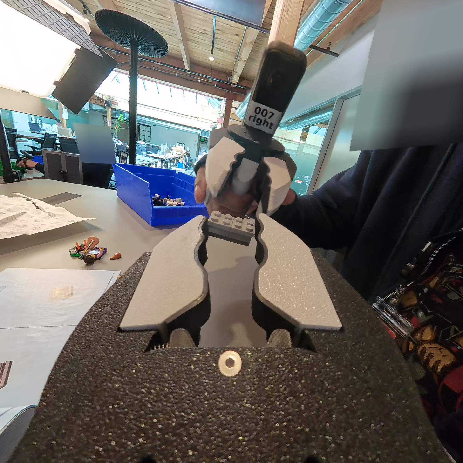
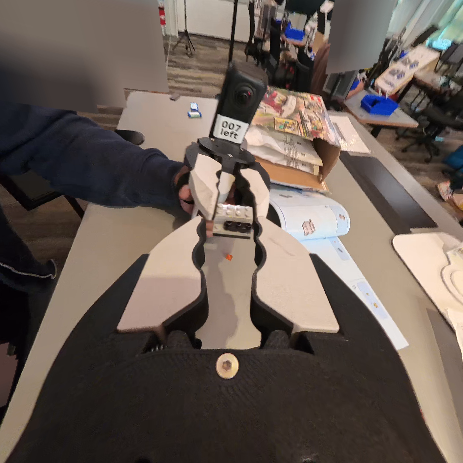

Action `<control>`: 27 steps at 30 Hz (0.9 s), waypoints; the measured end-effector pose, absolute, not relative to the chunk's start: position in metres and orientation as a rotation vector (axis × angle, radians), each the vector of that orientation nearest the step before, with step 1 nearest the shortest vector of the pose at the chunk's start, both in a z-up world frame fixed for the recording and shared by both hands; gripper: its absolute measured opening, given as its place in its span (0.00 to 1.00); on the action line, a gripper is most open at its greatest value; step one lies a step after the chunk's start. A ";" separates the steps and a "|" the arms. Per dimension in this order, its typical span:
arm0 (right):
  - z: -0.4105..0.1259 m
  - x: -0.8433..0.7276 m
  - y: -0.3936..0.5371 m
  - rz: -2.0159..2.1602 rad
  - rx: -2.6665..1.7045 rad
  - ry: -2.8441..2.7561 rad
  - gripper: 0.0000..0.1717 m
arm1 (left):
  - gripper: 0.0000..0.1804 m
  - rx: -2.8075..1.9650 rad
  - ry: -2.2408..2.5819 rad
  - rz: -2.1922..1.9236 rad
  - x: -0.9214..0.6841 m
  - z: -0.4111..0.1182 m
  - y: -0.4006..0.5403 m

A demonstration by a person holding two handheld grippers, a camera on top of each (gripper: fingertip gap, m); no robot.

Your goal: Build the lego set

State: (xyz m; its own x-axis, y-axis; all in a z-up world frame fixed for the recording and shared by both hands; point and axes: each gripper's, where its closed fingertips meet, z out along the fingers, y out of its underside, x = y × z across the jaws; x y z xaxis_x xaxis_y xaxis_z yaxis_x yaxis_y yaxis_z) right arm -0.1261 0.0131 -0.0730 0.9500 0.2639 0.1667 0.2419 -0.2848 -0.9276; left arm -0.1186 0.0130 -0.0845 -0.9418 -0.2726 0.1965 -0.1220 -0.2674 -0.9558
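Between my two grippers hangs a grey brick assembly [image 1: 231, 226]. My left gripper [image 1: 230, 220] clamps its ends. My right gripper [image 2: 229, 226] stands partly open around it; whether it grips, I cannot tell.

**Table surface and what's on it**

Grey table [image 1: 120, 225], matte top. In the left wrist view: blue bin [image 1: 140, 190] with small loose pieces inside, crumpled printed sheet [image 1: 30, 218] at the far left, small cluster of coloured toy pieces [image 1: 87, 248] with a stray orange-brown bit [image 1: 115, 255] just beside it, open white booklet [image 1: 50, 295] at the near left edge. In the right wrist view: open light-blue instruction booklet [image 2: 323, 225], flattened cardboard box [image 2: 295, 175] with papers and colourful printed sheets on it, a tiny orange piece [image 2: 228, 257] on the bare top, a small blue-white packet [image 2: 195, 114] far back.
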 end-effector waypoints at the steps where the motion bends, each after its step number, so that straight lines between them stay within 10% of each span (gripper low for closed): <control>1: -0.072 -0.127 0.011 -0.019 -1.843 -0.405 0.22 | 0.20 -0.500 1.836 -2.378 -0.118 -0.084 0.014; 14: -0.100 -0.120 0.020 -0.786 -1.544 -0.820 0.31 | 0.19 -0.522 1.852 -2.457 -0.120 -0.083 0.021; 27: -0.099 -0.120 0.012 -0.887 -1.450 -0.857 0.19 | 0.19 -0.519 2.000 -2.438 -0.124 -0.096 0.003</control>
State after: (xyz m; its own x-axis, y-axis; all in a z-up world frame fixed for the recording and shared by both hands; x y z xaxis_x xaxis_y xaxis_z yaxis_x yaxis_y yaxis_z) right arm -0.1201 0.0116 -0.0993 0.4432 0.0143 0.8963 0.8952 -0.0578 -0.4418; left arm -0.1240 0.0034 -0.0961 -0.9458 -0.1617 0.2815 -0.2444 -0.2158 -0.9453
